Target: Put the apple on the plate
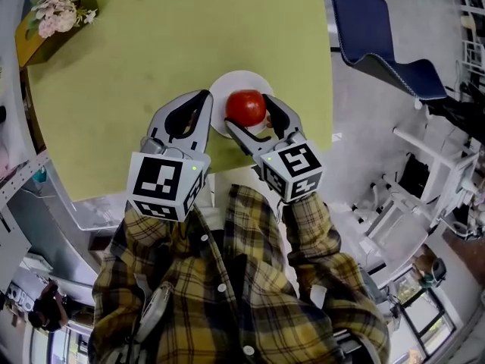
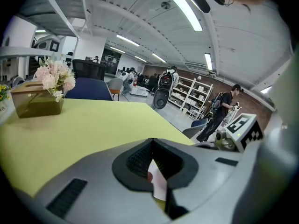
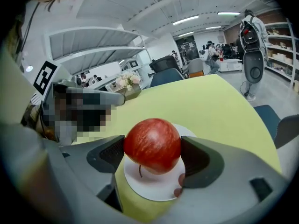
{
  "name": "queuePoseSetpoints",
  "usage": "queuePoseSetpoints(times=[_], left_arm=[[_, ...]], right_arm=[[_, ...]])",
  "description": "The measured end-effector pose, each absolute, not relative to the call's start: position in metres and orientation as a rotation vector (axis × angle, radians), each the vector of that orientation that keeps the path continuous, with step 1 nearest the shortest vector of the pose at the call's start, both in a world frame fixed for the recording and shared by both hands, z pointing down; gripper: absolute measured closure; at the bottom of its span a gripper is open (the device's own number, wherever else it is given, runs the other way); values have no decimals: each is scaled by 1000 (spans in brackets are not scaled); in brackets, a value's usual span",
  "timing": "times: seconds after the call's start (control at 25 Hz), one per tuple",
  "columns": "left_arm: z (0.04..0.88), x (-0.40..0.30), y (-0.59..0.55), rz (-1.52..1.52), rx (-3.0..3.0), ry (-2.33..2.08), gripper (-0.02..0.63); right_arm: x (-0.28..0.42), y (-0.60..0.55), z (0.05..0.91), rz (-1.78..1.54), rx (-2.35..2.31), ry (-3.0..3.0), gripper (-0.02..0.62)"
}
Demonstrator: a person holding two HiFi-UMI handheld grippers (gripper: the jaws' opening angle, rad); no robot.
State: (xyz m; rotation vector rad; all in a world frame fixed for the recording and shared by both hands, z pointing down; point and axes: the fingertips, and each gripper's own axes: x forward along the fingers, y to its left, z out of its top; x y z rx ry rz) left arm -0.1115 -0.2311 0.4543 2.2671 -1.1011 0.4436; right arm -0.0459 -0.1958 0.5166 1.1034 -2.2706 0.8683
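A red apple is clamped between the two jaws of my right gripper, which is shut on it. In the right gripper view the apple hangs stem down just over a small white plate; I cannot tell whether it touches. The plate lies on the yellow-green table near its front edge. My left gripper is shut on nothing, just left of the plate. A sliver of the plate shows behind its closed jaws.
A brown box of pink flowers stands at the table's far left corner. A blue chair is to the right of the table. The table's front edge runs just before the person's plaid shirt.
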Motion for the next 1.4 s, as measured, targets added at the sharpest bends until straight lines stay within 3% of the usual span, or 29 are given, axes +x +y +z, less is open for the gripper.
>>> queuePoseSetpoints(times=[1.4], left_arm=[[442, -106, -237, 402, 2291, -1087, 600]], right_arm=[[-51, -205, 498, 817, 1095, -2284, 230]])
